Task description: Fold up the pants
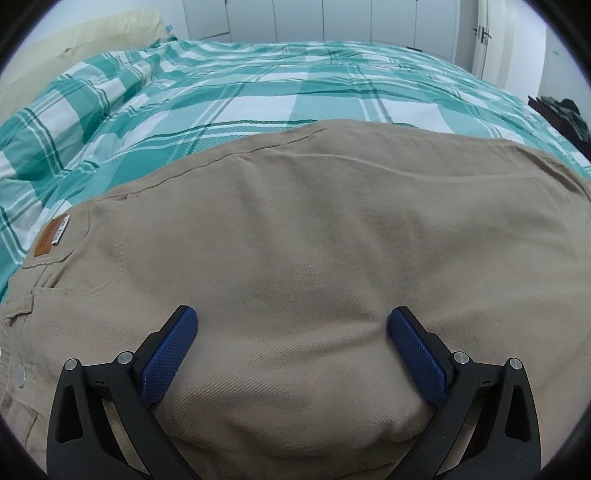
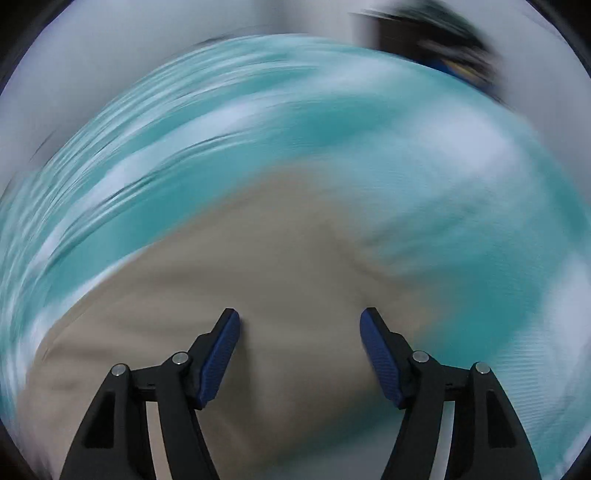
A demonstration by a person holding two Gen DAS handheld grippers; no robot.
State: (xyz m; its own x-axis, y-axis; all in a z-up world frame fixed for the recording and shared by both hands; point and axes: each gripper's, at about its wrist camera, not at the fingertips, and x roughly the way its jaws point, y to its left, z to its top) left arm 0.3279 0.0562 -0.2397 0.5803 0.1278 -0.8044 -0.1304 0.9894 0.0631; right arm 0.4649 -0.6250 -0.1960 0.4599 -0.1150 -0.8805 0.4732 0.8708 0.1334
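Beige pants lie flat on a bed, waistband at the left with a brown leather patch. My left gripper is open, low over the cloth near its front edge, a raised fold of fabric between its blue pads. In the right wrist view the picture is heavily motion-blurred. My right gripper is open over the beige pants, holding nothing.
The bed carries a teal and white checked cover, also in the right wrist view. A cream pillow lies at the far left. White cupboards and a door stand behind. Dark furniture with clothes is at the right.
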